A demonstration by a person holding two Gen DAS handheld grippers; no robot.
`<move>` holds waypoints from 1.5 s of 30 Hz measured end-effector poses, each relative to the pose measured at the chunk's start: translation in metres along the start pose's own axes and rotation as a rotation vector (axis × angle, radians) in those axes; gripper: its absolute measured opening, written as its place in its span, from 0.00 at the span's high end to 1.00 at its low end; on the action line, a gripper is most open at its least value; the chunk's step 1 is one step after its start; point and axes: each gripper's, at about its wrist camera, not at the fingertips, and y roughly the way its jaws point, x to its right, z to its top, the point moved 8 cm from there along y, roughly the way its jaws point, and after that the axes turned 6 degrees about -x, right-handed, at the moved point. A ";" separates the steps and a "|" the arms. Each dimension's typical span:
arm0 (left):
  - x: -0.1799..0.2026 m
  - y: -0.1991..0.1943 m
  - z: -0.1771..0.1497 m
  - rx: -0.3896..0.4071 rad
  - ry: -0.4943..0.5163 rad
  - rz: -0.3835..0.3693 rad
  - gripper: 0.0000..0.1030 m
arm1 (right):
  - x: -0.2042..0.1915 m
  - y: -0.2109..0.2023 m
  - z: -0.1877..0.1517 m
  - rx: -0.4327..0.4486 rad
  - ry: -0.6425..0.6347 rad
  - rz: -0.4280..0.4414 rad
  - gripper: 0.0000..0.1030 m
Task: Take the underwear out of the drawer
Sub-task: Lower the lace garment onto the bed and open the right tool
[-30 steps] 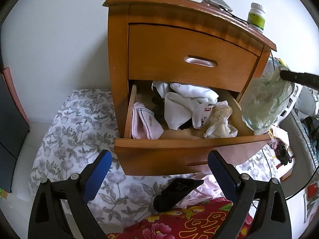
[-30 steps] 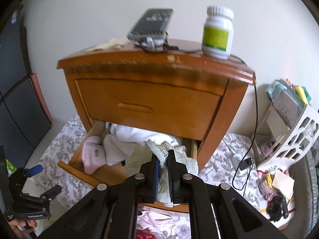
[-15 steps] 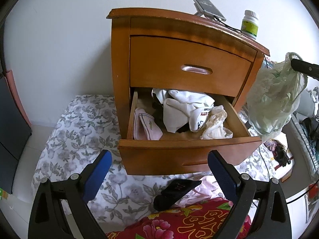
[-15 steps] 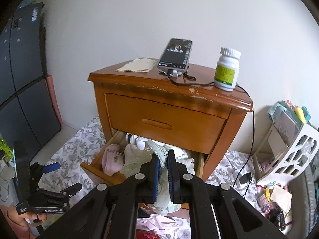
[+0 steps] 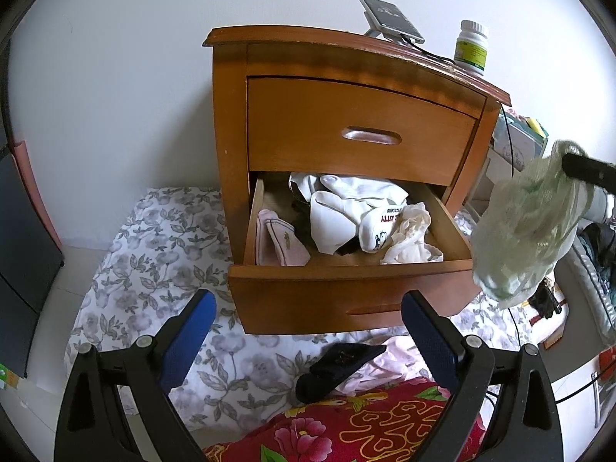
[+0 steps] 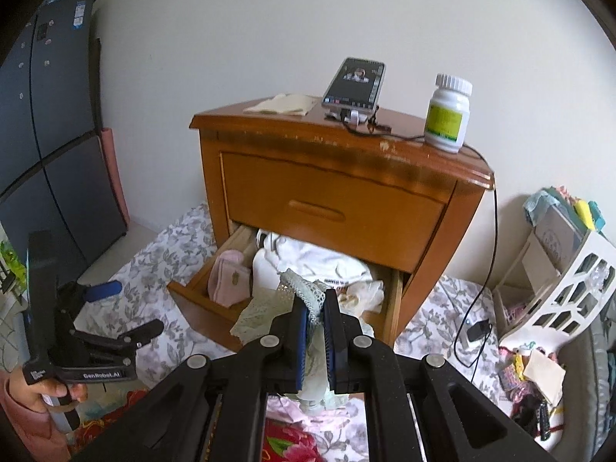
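Right gripper point(image 6: 316, 310), low centre of its view, pinches pale green lacy underwear point(image 6: 269, 308) between blue-padded fingers; left gripper point(image 5: 308, 312) fingers spread wide before the glossy wooden drawer point(image 5: 346, 292).

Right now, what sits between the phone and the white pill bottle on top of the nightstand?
Only a black cable trailing across bare wood of the nightstand top, from the phone toward the pill bottle. The right wrist view shows it.
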 end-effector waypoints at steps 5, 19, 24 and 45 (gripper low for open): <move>0.003 0.002 -0.002 -0.009 0.006 0.000 0.06 | -0.004 0.014 -0.016 -0.042 0.002 0.021 0.92; 0.008 0.020 -0.012 -0.070 0.020 -0.002 0.06 | -0.024 0.088 -0.066 -0.230 0.030 0.080 0.92; 0.008 0.025 -0.014 -0.087 0.021 -0.003 0.06 | -0.030 0.107 -0.078 -0.280 0.033 0.090 0.92; 0.005 0.054 -0.025 -0.163 0.020 -0.009 0.06 | -0.053 0.188 -0.126 -0.486 0.048 0.118 0.91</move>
